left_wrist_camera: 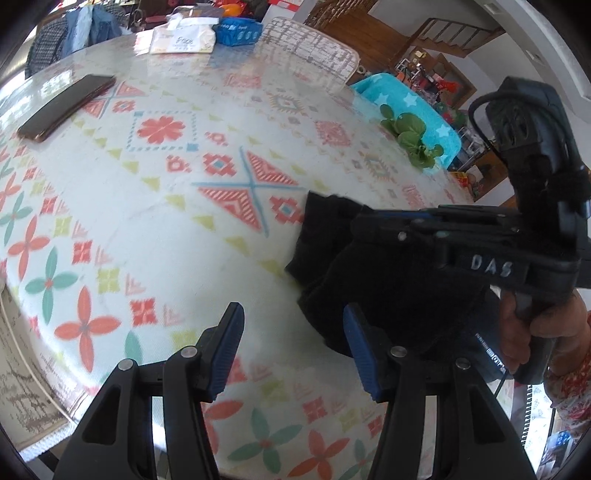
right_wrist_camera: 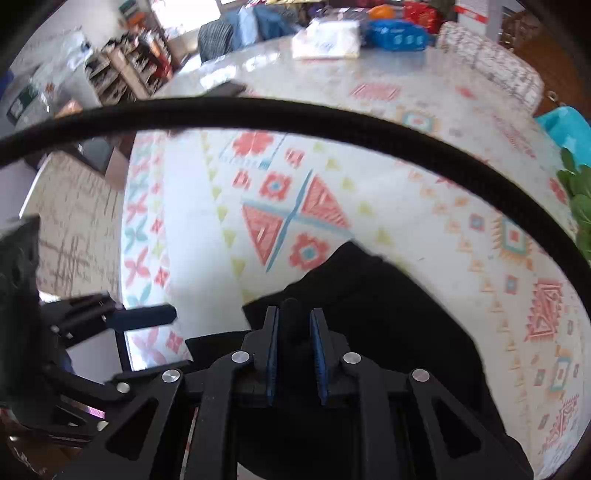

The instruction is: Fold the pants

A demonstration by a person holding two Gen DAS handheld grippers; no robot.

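Note:
The black pants point(left_wrist_camera: 388, 288) lie bunched on the patterned tablecloth at the right of the left wrist view. My left gripper point(left_wrist_camera: 293, 328) is open and empty, just left of the pants. My right gripper point(right_wrist_camera: 294, 321) is shut on a fold of the black pants point(right_wrist_camera: 388, 317), which spread under and ahead of it. The right gripper also shows in the left wrist view point(left_wrist_camera: 365, 221), lying over the pants. One left finger point(right_wrist_camera: 147, 315) shows at the left of the right wrist view.
A dark phone point(left_wrist_camera: 66, 107) lies at the table's far left. A white package point(left_wrist_camera: 184, 37) and a blue pack point(left_wrist_camera: 238, 31) sit at the far edge. Green leaves point(left_wrist_camera: 413, 140) and a turquoise towel point(left_wrist_camera: 417, 99) are at the right. A black cable point(right_wrist_camera: 295, 114) crosses the right wrist view.

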